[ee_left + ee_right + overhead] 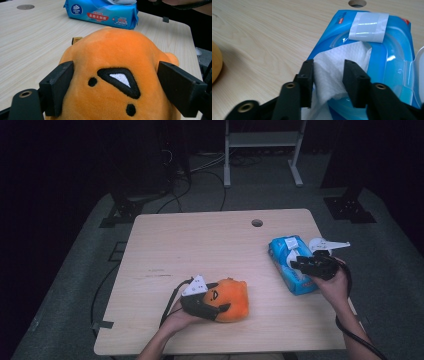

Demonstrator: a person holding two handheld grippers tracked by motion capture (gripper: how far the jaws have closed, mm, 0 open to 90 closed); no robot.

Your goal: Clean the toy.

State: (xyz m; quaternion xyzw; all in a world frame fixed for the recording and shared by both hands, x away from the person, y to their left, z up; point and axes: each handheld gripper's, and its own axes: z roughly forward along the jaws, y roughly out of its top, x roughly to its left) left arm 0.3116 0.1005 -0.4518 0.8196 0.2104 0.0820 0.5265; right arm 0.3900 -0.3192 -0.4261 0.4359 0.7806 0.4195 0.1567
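Up close, the left hand-held gripper [115, 87] has its jaws spread wide around an orange plush [117, 75], one black jaw on each side of its stitched face. They look snug against the fabric, but I honestly can't tell if they're actually squeezing it or just sitting alongside. From the high view the plush [231, 299] sits near the front edge of the desk [200, 245], a bit left of centre, with the left hand-held gripper [210, 307] coming in from its left and the person's hand underneath.

Right hand-held gripper [328, 85] is over at the blue wipes pack [397, 62]. Its jaws are part open with a white wipe [337, 62] sticking up between them; the left jaw touches the wipe, the other looks just about on it, so not clamped shut as far as I can see. The pack's clear lid is flipped open to the right, and a white sticker strip crosses the far end of the pack.

In the high view the pack [290, 265] lies on the right side of the desk, well apart from the plush, with the right hand-held gripper [300, 265] on top of it. A round cable hole [257, 223] sits near the far edge.
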